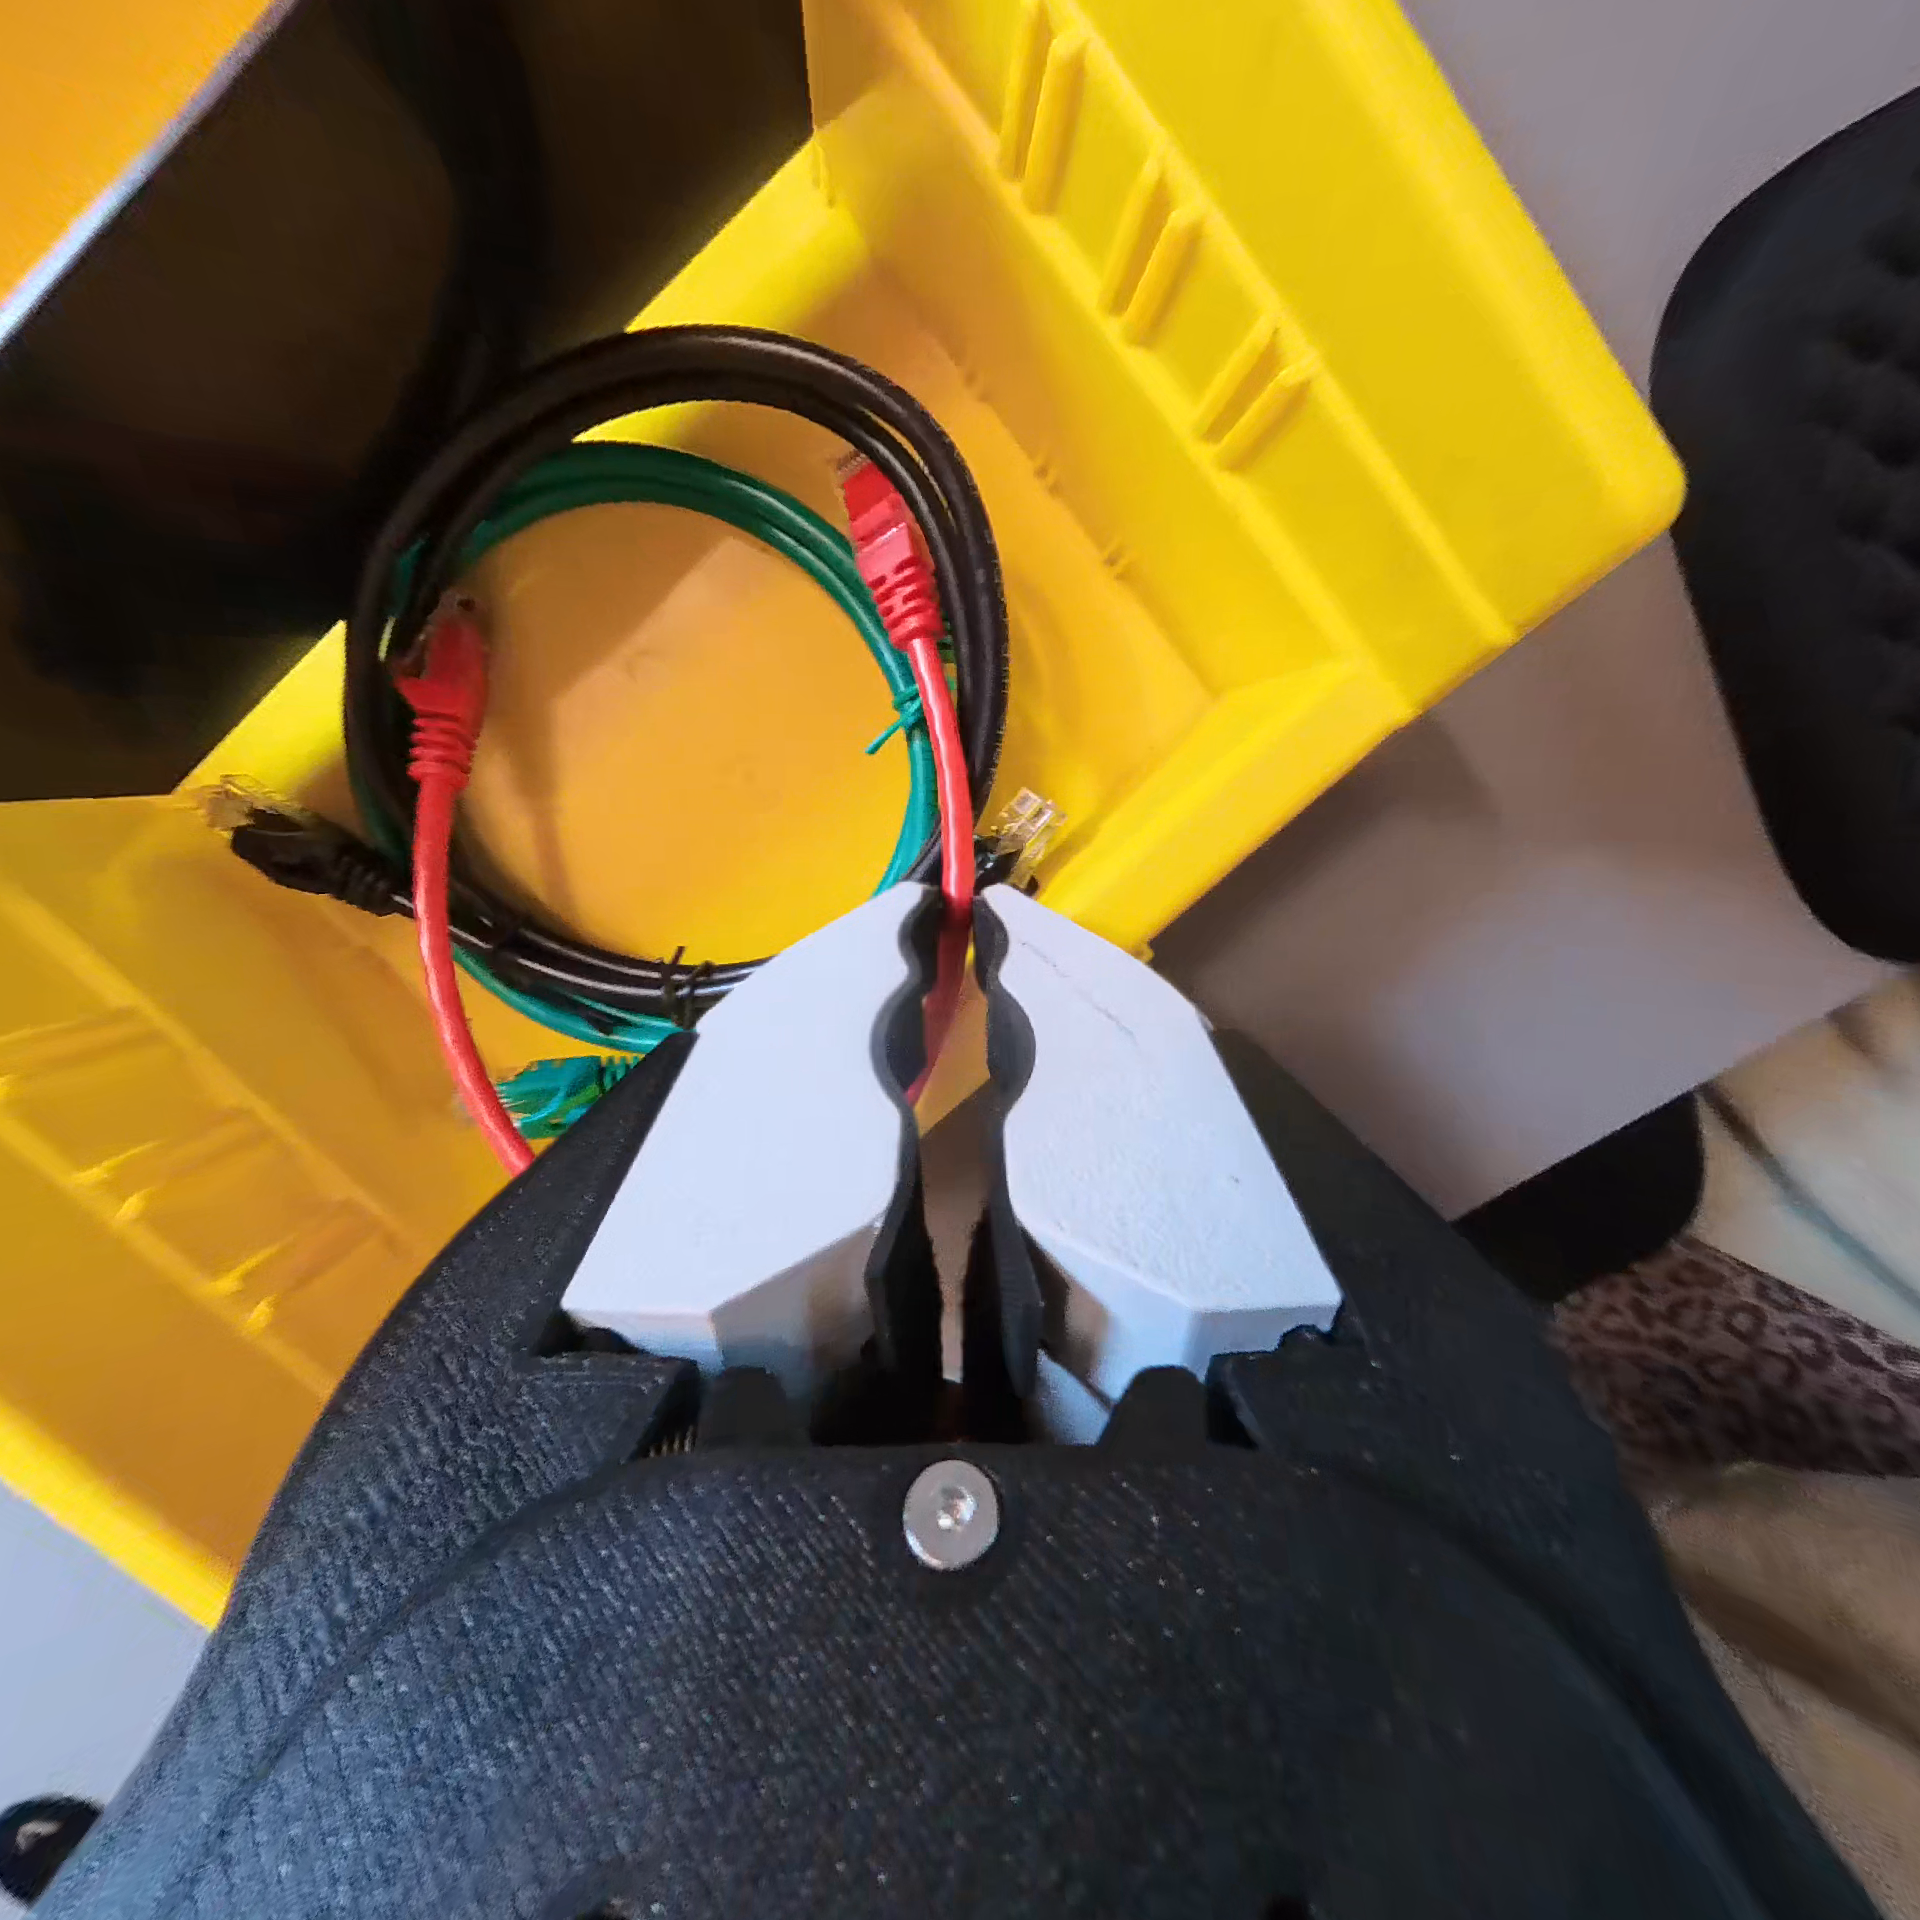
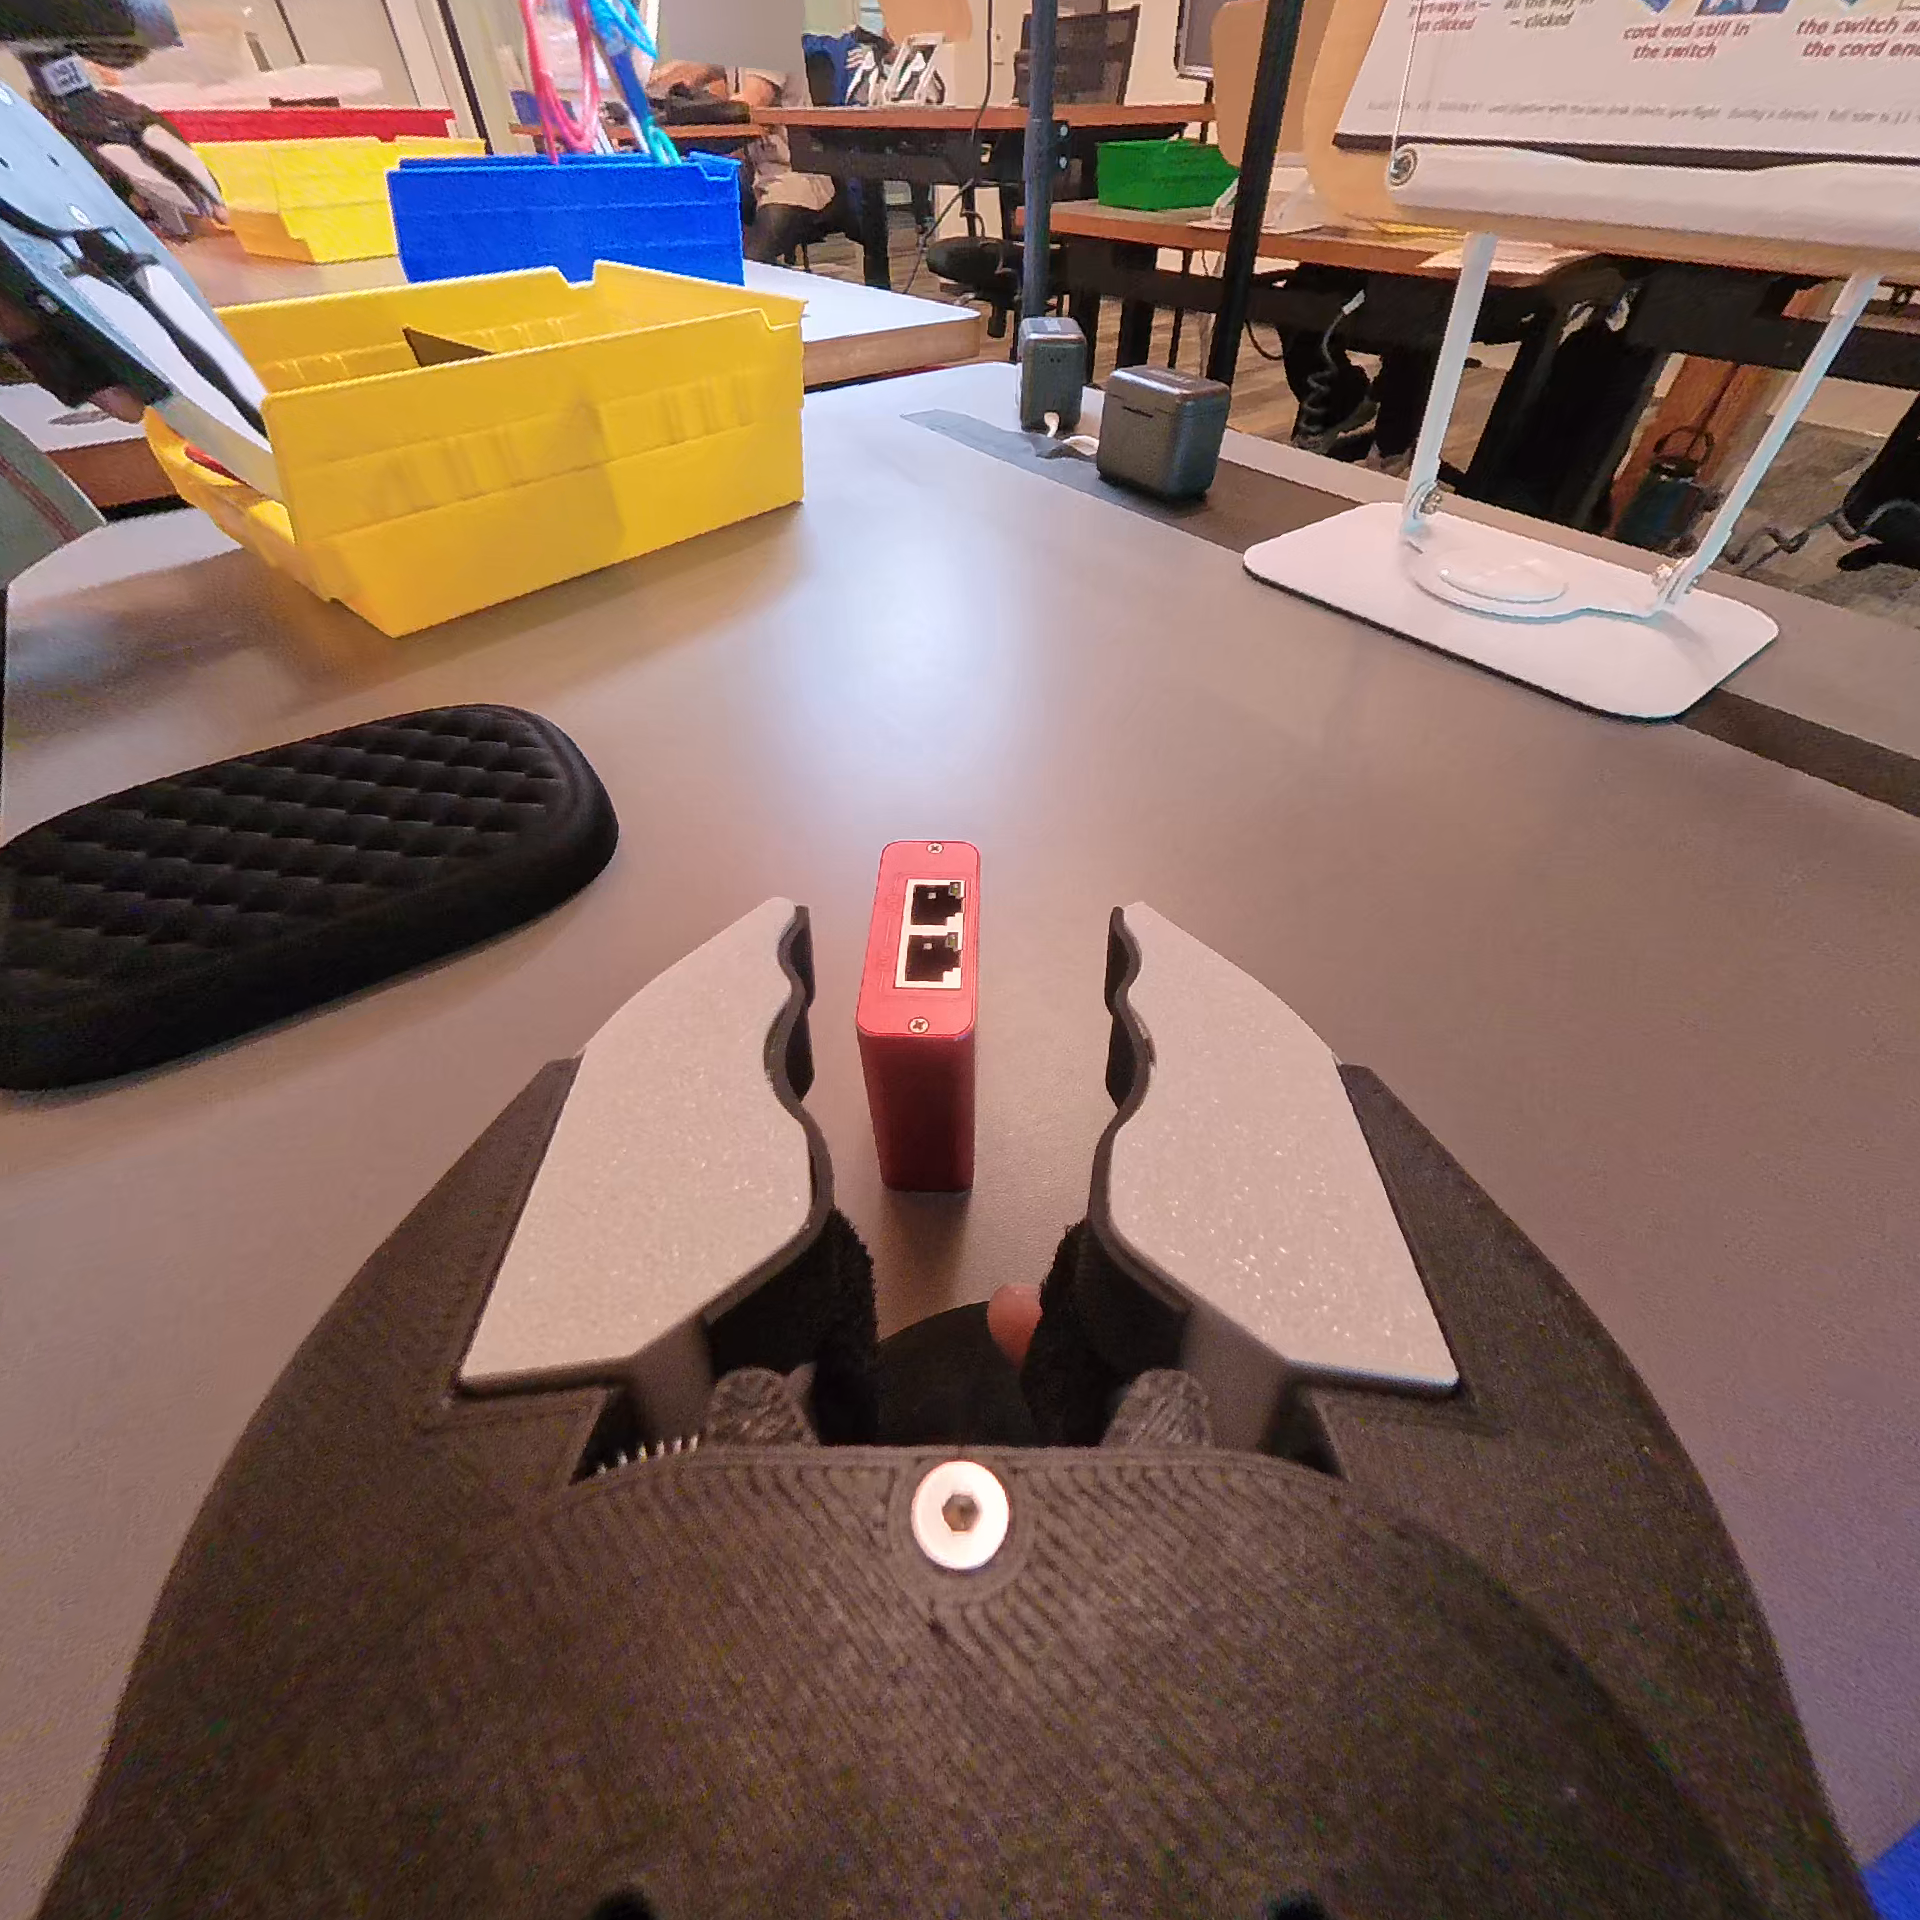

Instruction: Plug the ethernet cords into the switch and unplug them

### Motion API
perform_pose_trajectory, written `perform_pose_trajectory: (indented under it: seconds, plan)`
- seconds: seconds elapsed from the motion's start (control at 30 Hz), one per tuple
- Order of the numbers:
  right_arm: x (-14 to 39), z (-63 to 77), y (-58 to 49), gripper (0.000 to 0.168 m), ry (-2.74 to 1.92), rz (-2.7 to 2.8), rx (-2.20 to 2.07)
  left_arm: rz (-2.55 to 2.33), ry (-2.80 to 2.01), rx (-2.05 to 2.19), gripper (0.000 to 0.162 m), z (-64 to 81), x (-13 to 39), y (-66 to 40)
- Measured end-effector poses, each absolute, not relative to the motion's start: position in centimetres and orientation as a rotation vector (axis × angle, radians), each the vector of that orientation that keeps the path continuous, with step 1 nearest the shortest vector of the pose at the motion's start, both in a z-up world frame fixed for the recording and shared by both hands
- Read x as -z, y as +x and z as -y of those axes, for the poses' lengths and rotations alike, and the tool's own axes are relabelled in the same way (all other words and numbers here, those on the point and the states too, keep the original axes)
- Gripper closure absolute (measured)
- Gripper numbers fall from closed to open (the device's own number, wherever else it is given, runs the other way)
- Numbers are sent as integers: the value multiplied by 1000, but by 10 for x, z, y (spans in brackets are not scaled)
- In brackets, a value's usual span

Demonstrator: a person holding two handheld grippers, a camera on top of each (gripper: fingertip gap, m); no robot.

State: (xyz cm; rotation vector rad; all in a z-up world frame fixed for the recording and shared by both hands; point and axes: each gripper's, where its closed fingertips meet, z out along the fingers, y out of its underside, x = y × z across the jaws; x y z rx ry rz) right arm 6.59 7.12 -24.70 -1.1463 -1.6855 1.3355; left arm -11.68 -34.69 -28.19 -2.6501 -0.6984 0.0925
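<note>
Left gripper: my fingers are pinched on the red ethernet cord, which runs between the tips.
Red cord ends: one plug stands up past my fingertips; the other plug hangs to the left, over the coils.
Yellow bin: holds a coiled black cord and a coiled green cord, both tied in loops.
Right gripper: my fingers are spread wide and hold nothing.
Switch: a small red box on the desk, lying between my right fingers without touching either; its two ports face up and are empty.
Black pad: on the desk to the left of the switch.
White stand: far right on the desk.
</note>
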Motion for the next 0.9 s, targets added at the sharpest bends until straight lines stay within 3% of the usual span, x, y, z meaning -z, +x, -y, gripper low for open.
perform_pose_trajectory:
  seconds: [0.2, 0.6, 0.73, 0.9]
  plan:
    - [247, -72, 66, 116, -1153, 1677, -1337, 647, -2449, -471, 156, 344, 236, -136]
    - [248, -68, 67, 116, -1119, 1704, -1298, 202, -1577, -879, 157, 280, 57, -75]
    - [240, -60, 70, 116, -1016, 1717, -1307, 34, -1512, -694, 157, 240, 40, -34]
    - [217, -37, 77, 116, -821, 1734, -1359, -164, -1548, -376, 157, 184, 56, 20]
